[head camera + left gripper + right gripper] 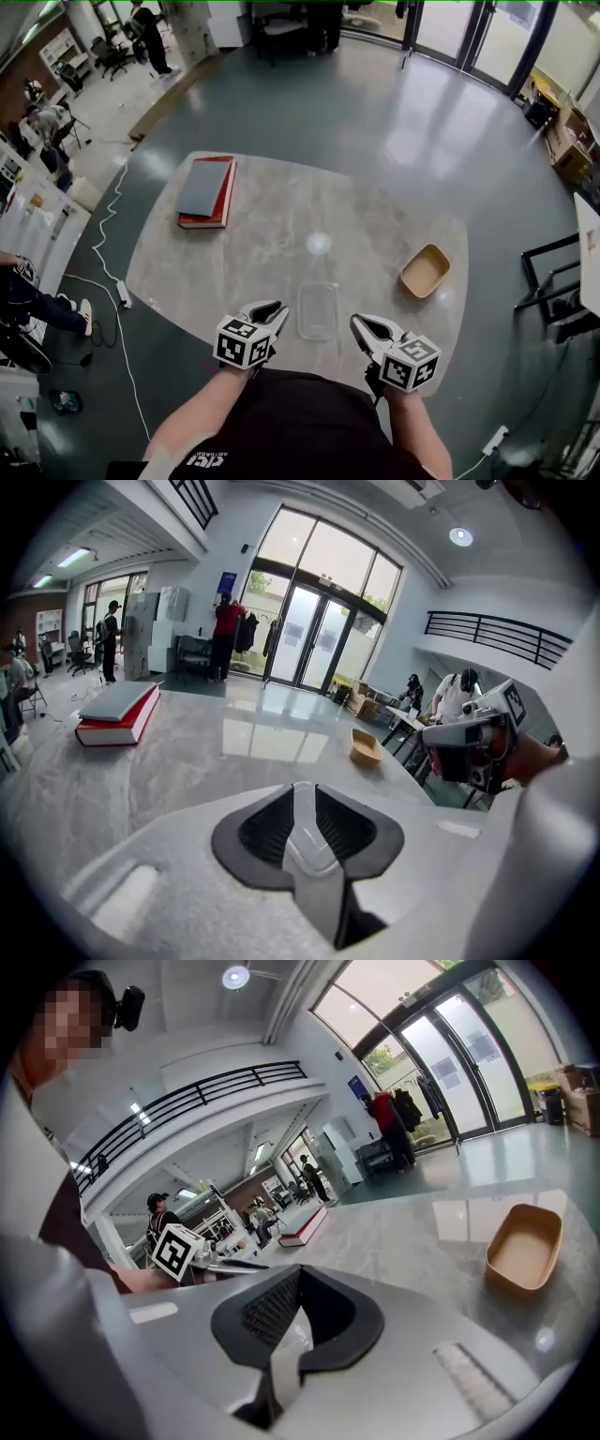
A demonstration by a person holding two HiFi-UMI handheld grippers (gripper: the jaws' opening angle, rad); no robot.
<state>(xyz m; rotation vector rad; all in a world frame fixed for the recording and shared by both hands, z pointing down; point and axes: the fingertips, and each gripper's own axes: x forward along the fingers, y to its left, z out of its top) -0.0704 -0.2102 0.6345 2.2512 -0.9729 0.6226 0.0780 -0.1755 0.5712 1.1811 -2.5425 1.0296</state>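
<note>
Left gripper point(280, 309) and right gripper point(356, 323) hover low over the near edge of a pale grey, marble-patterned table with rounded corners point(253, 248), each with its jaws a narrow gap apart and nothing clamped between them. In the left gripper view point(305, 810) bare tabletop and a clear rounded edge show through the gap. In the right gripper view point(292, 1314) only pale tabletop shows.

A clear, shallow rectangular plastic container point(318, 309) lies flat between the two grippers. It is at 3 o'clock from the left fingertips and 9 o'clock from the right ones, just beside both and touching neither as far as the head view shows. Its long axis runs from 12 to 6 o'clock, so its long sides face the two grippers. Neither gripper is clearly the nearer.

A red hardback book with a grey book on top point(206, 190) lies well apart at 11 o'clock on the table. A tan, shallow rectangular tray point(425, 271) sits at 2 o'clock near the right edge.
</note>
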